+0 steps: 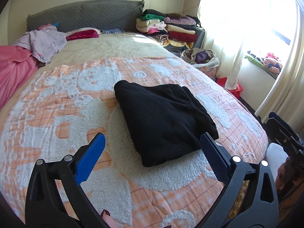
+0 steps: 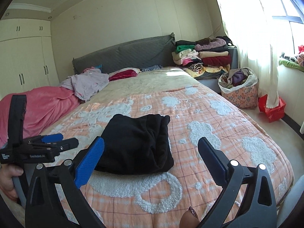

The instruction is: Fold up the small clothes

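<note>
Sunlit bedroom, with a bed [image 1: 57, 102] under an orange-and-white fleecy blanket filling the left wrist view. On it, just ahead of the left gripper [image 1: 152, 144], lies a black garment [image 1: 161, 121], already folded into a thick, roughly square bundle. Its near edge sits between the two blue pads, a little beyond their tips, and neither pad touches it. The jaws are spread as wide as they go and hold nothing. The cloth looks soft, light and limp, probably fleece or knit, so it should sag if lifted by one point. A pinch through all layers at a corner or along a folded edge seems the safest hold.

From the right wrist view, the same black bundle sits ahead and towards the left pad of the right gripper [image 2: 151, 142], whose left pad overlaps the bundle's near corner in the picture, though contact cannot be made out. These jaws also stand fully spread and empty. The left gripper shows at the far left, clear of the cloth.
</note>
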